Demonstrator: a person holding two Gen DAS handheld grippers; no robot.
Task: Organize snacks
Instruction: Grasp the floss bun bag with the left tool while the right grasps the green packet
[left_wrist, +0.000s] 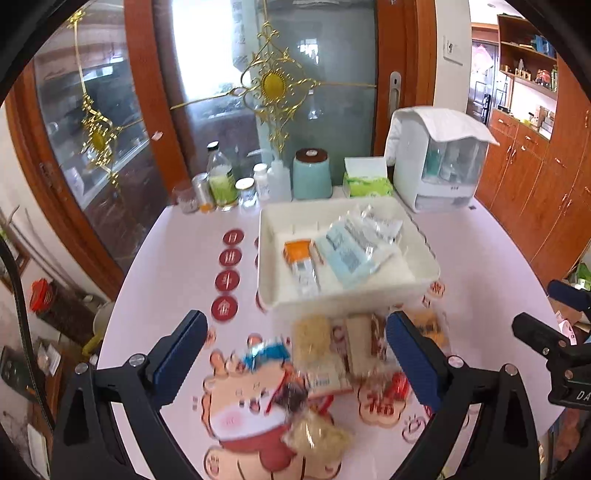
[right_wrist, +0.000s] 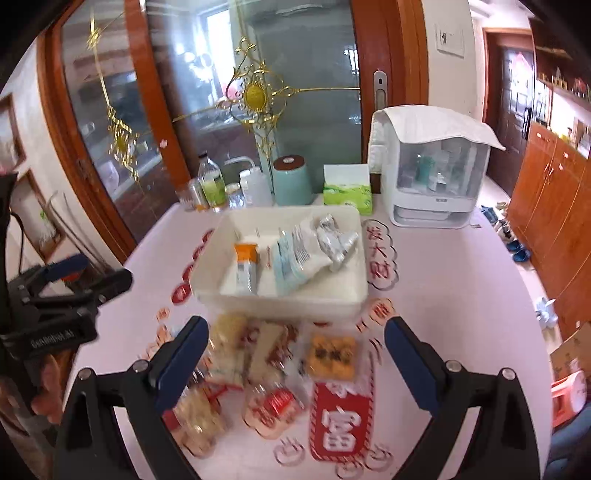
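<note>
Snacks, loose lot (right_wrist: 266, 365): several small wrapped packets lying on the pink printed table (right_wrist: 461, 295) just in front of the white bin (right_wrist: 280, 306), blurred in both views. Among them: a pale noodle-like cake in clear wrap (left_wrist: 312, 338), a tan bar-shaped packet (right_wrist: 267, 354) beside it, a yellow packet with dark markings (right_wrist: 332, 356) to the right, a small red packet (right_wrist: 279, 402) nearer the cameras, a blue-topped packet (left_wrist: 267, 354) over the cartoon print, and a crumbly golden snack in clear wrap (left_wrist: 317, 435) closest to the left wrist camera. White bin: rectangular, open-topped, standing on the table behind the loose packets; contents are an orange-and-white packet (left_wrist: 301, 264) at its left, a light blue packet (left_wrist: 347, 254) in the middle, and silvery clear wrappers (right_wrist: 334, 236) toward its right rear. Left gripper (left_wrist: 295, 358): jaws spread wide, nothing between them, held above the loose snacks. Right gripper (right_wrist: 293, 360): likewise spread wide and empty, above the same group; its dark body is visible at the right edge of the left wrist view. Back row on the table, near the glass door: a teal canister with brown lid (left_wrist: 312, 173), a green tissue box (left_wrist: 365, 179), a white lidded organiser (left_wrist: 437, 162), and a cluster of bottles and jars (left_wrist: 225, 184).
</note>
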